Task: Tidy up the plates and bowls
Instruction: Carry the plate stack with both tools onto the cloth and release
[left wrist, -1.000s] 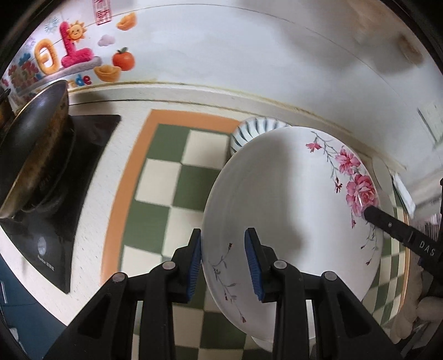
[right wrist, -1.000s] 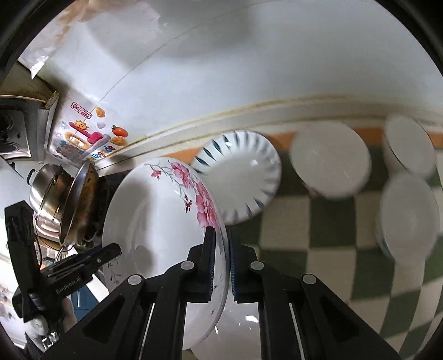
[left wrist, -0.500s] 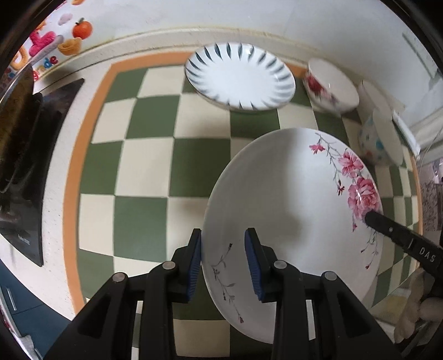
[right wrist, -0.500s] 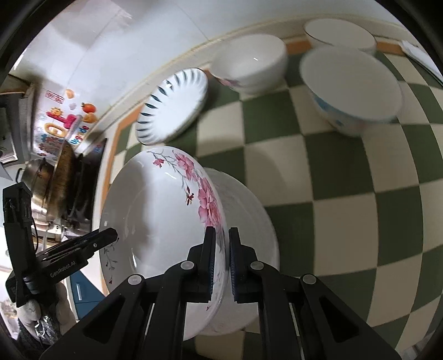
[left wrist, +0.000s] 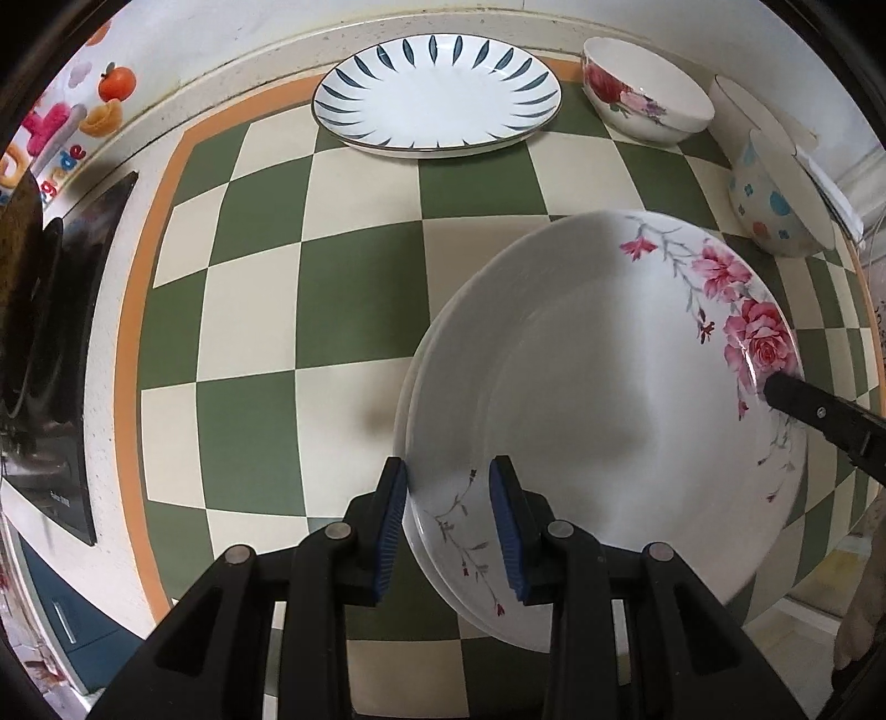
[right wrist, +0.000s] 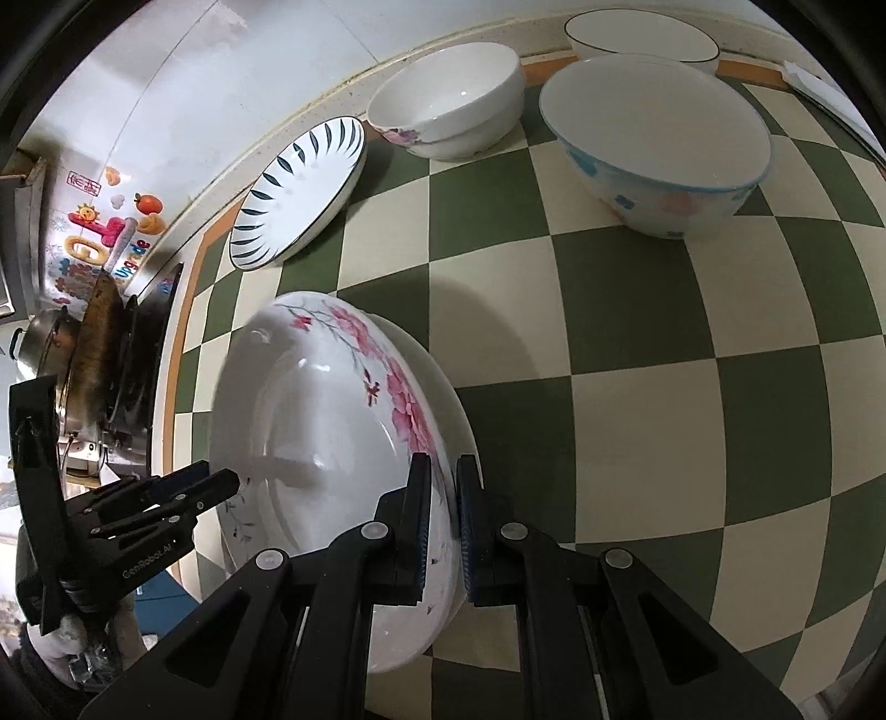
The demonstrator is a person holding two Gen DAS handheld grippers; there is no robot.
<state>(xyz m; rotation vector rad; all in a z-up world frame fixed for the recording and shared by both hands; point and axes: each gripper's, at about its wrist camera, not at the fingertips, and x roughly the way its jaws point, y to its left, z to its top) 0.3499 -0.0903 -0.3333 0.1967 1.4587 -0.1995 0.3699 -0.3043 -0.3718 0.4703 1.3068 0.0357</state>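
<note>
A deep white plate with pink flowers (left wrist: 598, 376) (right wrist: 315, 421) lies level between both grippers, right on top of a plain white plate (left wrist: 408, 387) (right wrist: 443, 382) whose edge shows beneath it. I cannot tell if the two touch. My left gripper (left wrist: 449, 520) is shut on the flowered plate's near rim, one pad outside and one inside. At the opposite rim my right gripper (right wrist: 443, 520) is also shut on the plate. Its black finger (left wrist: 797, 396) shows in the left wrist view.
On the green checked mat (left wrist: 249, 332), by the back wall, stand a blue-striped plate (left wrist: 437, 99) (right wrist: 299, 194), a rose bowl (left wrist: 642, 94) (right wrist: 448, 105), a dotted bowl (left wrist: 775, 188) (right wrist: 659, 144) and a black-rimmed bowl (right wrist: 642, 33). A stove with a wok (right wrist: 94, 354) is on the left.
Both grippers have come down with the flowered plate, from up by the wall to low over the mat. The plate now lies over the plain white plate.
</note>
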